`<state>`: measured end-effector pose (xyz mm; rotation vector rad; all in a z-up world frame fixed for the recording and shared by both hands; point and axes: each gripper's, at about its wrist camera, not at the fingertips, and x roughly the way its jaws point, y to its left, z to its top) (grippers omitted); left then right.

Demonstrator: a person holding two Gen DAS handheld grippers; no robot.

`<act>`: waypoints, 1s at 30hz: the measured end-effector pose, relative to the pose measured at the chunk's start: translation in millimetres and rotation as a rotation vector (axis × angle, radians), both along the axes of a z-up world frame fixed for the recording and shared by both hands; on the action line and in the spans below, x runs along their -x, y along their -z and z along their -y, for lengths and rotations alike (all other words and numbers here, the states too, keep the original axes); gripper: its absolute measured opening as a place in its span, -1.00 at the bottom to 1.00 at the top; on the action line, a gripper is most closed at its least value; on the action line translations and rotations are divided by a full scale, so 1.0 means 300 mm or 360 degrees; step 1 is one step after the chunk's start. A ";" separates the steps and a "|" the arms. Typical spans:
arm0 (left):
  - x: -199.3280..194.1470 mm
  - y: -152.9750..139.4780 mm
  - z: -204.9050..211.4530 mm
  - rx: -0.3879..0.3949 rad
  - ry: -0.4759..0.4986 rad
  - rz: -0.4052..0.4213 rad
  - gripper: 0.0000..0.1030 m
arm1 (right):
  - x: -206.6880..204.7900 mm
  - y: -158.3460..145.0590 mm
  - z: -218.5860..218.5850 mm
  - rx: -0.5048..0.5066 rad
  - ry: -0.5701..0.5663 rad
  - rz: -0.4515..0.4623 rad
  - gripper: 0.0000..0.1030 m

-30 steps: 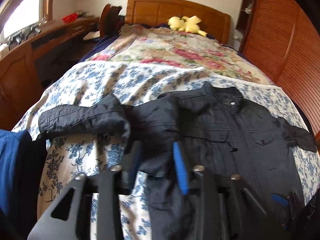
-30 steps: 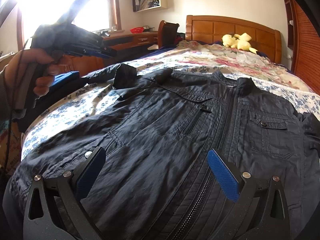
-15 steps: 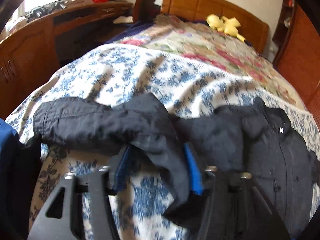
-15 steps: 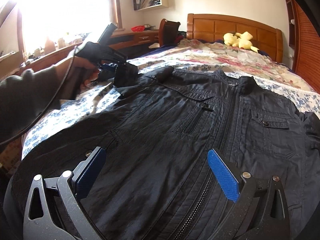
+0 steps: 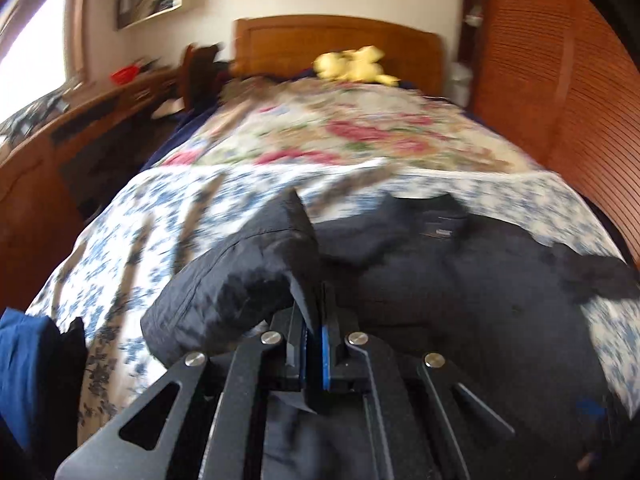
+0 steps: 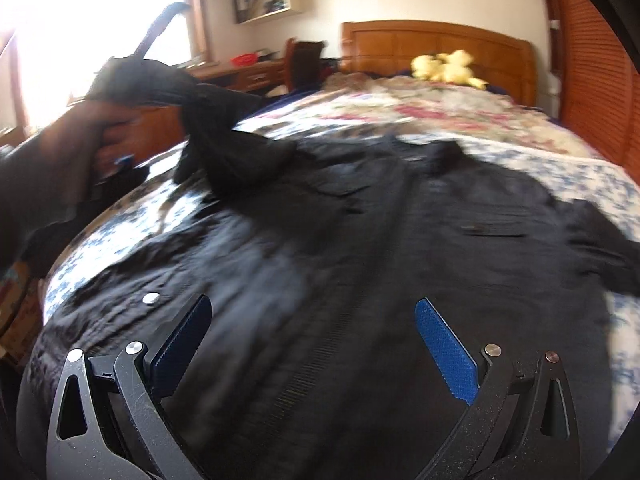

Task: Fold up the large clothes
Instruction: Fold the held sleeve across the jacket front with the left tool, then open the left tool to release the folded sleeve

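A black zip jacket (image 6: 360, 240) lies front up on the blue-flowered bedspread (image 5: 168, 220). My left gripper (image 5: 314, 320) is shut on the jacket's left sleeve (image 5: 240, 280), with a fold of black cloth pinched between its blue pads. In the right wrist view that sleeve (image 6: 224, 148) hangs lifted above the jacket's left shoulder, held up by the left gripper (image 6: 180, 92) in a person's hand (image 6: 112, 128). My right gripper (image 6: 312, 320) stands open low over the jacket's hem near the zip, with nothing pressed between its pads (image 6: 444, 344).
A yellow plush toy (image 5: 352, 66) lies by the wooden headboard (image 5: 340, 40). A long wooden desk (image 5: 80, 120) runs along the left under the window. Slatted wooden doors (image 5: 560, 100) stand on the right. Blue cloth (image 5: 24, 368) hangs at the bed's near left corner.
The left gripper's jaws closed on the sleeve and it lifted the sleeve up and rightward over the jacket. The right gripper stayed open and shifted a little over the hem.
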<state>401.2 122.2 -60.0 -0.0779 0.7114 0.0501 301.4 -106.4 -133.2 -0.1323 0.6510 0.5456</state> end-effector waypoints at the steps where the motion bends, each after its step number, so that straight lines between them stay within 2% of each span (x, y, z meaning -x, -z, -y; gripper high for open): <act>1: 0.020 -0.007 0.051 -0.0028 0.0046 0.0002 -1.00 | 0.005 -0.012 0.033 -0.0002 0.0037 0.0013 1.00; 6: 0.052 0.035 0.169 -0.0126 0.0166 -0.0086 -0.93 | 0.040 -0.040 0.126 0.0034 0.0143 0.0074 1.00; 7: 0.063 0.051 0.182 -0.0143 0.0192 -0.0109 -0.86 | 0.042 -0.039 0.131 0.0039 0.0149 0.0075 1.00; 9: 0.097 0.072 0.200 -0.0124 0.0244 -0.0149 -0.74 | 0.049 -0.034 0.137 0.0056 0.0152 0.0076 1.00; 11: 0.131 0.082 0.207 -0.0095 0.0263 -0.0158 -0.42 | 0.052 -0.029 0.136 0.0070 0.0145 0.0083 1.00; 14: 0.199 0.093 0.212 -0.0030 0.0299 -0.0172 -0.39 | 0.048 -0.023 0.123 0.0084 0.0131 0.0076 1.00; 21: 0.267 0.139 0.145 -0.0040 0.0242 -0.0195 -0.25 | 0.031 -0.022 0.072 0.0068 0.0080 0.0057 1.00; 26: 0.242 0.187 0.029 -0.0006 0.0132 -0.0226 -0.08 | 0.015 -0.008 0.011 0.0081 0.0044 0.0047 1.00; 30: 0.196 0.238 -0.058 0.0009 0.0043 -0.0262 -0.02 | -0.005 0.029 -0.025 0.0114 0.0028 0.0027 1.00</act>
